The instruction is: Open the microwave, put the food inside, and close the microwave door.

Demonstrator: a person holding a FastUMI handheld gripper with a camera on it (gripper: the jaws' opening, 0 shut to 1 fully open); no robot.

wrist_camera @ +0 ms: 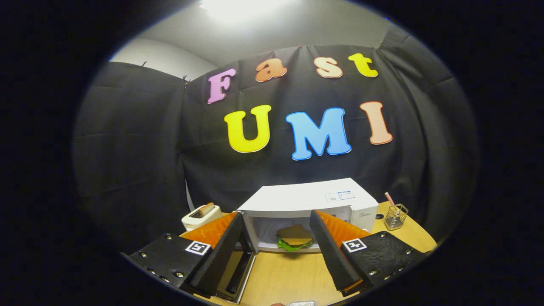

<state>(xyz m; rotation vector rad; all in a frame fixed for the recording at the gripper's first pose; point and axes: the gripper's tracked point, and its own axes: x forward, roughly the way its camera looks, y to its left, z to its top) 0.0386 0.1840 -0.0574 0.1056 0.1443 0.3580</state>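
Microwave point(310, 199): white box sitting on the wooden table, cavity showing.
Door point(238, 272): hanging open toward the left finger.
Food point(294, 238): sandwich with green lettuce, lying inside the cavity.

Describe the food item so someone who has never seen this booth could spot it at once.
Find the white microwave on the wooden table, its door swung open. The sandwich sits inside its cavity, beyond the open gripper, whose fingers hold nothing. It alone has green lettuce under brown bread; the other bread stands in the toaster beside the microwave.
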